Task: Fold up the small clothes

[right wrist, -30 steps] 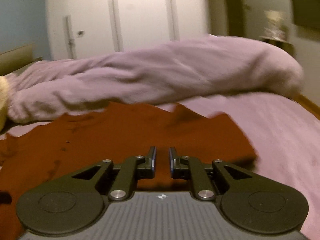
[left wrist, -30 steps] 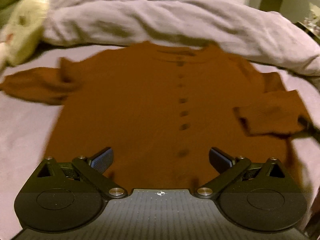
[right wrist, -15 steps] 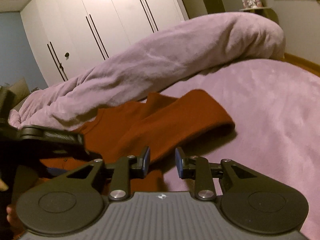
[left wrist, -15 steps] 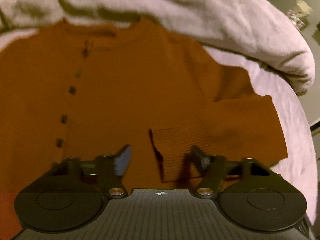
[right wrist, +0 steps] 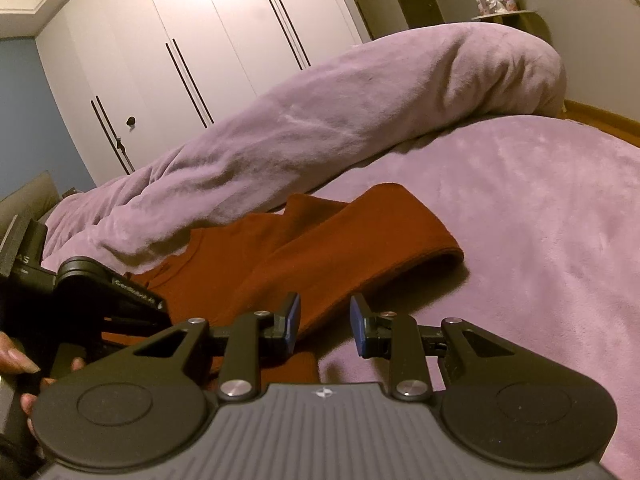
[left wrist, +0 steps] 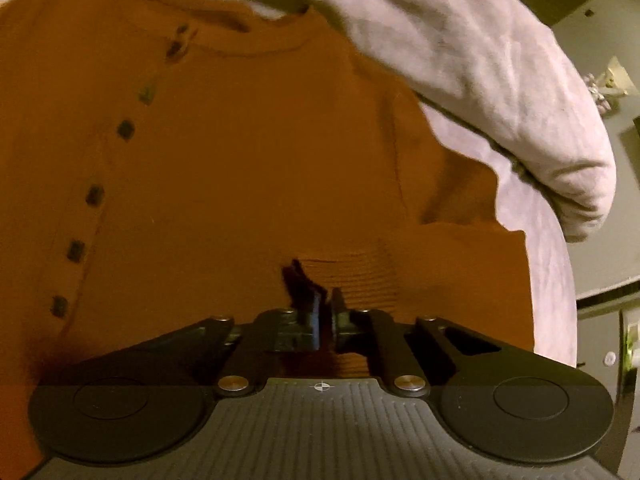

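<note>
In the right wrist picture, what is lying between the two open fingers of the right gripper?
In the right wrist view, the right gripper stands open over the edge of the rust-brown cardigan: its sleeve fills the left part of the gap, bare purple bedcover the rest.

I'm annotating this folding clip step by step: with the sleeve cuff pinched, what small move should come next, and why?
Probably lift the ribbed cuff slightly and carry it across the rust-orange buttoned knit cardigan. The left hand-held gripper has just closed on that cuff, and the sleeve lies folded over, not yet tidy on the body.
</note>
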A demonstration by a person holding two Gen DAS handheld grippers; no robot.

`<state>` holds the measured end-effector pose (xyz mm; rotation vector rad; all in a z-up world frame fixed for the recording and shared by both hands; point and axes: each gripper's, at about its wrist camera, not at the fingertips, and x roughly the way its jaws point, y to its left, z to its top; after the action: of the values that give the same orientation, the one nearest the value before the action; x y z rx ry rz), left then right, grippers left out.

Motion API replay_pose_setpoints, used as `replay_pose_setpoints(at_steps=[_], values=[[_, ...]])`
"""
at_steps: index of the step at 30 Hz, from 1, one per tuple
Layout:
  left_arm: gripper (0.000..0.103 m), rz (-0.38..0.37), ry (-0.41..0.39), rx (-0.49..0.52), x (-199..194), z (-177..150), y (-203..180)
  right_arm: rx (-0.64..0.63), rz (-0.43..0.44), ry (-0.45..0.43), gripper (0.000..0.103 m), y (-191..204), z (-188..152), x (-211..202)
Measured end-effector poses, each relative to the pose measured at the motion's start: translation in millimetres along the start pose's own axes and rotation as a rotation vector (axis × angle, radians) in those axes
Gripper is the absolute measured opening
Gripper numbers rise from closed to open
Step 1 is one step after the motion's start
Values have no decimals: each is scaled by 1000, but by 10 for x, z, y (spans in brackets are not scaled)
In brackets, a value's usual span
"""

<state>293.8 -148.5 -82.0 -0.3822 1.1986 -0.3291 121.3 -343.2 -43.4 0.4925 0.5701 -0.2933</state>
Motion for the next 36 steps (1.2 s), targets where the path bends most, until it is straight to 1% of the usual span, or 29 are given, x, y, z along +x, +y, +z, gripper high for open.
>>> replay_pose_setpoints(at_steps=[4, 5, 8, 10, 11, 12, 13, 15, 16, 17, 20, 23, 27, 29, 30, 31, 34, 36], values=[[5, 26, -82, 120, -337, 94, -95, 1, 6, 0, 26, 9, -10, 14], [3, 52, -115, 153, -461, 127, -98, -3, 9, 0, 26, 17, -14, 16], [3, 161, -204, 232, -752, 204, -7, -16, 25, 2, 26, 49, -33, 21], [3, 226, -231, 247, -876, 274, 131, -24, 34, 6, 26, 65, -47, 31], [3, 250, -236, 231, -912, 303, 237, -25, 38, 8, 26, 71, -53, 38], [3, 250, -229, 205, -925, 321, 335, -30, 43, 11, 26, 81, -56, 47], [6, 233, -210, 183, -907, 327, 381, -32, 45, 10, 26, 90, -53, 52], [15, 175, -162, 140, -810, 287, 434, -22, 40, 1, 27, 87, -43, 63], [25, 151, -140, 137, -740, 234, 400, -15, 36, -1, 28, 86, -40, 72], [27, 136, -123, 145, -665, 172, 357, -12, 31, 0, 28, 81, -43, 83], [27, 83, -71, 138, -411, 75, 186, -28, 8, 17, 28, 84, -78, 114], [27, 30, -26, 86, -179, 19, 112, -55, -13, 29, 29, 86, -104, 133], [26, 3, -25, 29, -52, 0, 122, -51, -19, 42, 29, 52, -103, 168], [26, -33, -13, -13, -37, 3, 144, -51, -25, 47, 29, 43, -103, 183], [25, -49, -13, -17, -22, 11, 139, -53, -29, 50, 29, 41, -103, 191], [24, -46, -12, -17, 10, 19, 122, -53, -32, 53, 29, 40, -108, 199], [10, -33, -3, -4, 126, 43, 56, -59, -44, 62, 28, 45, -115, 223], [7, -31, -1, -2, 124, 57, 43, -66, -45, 61, 28, 51, -124, 223]])
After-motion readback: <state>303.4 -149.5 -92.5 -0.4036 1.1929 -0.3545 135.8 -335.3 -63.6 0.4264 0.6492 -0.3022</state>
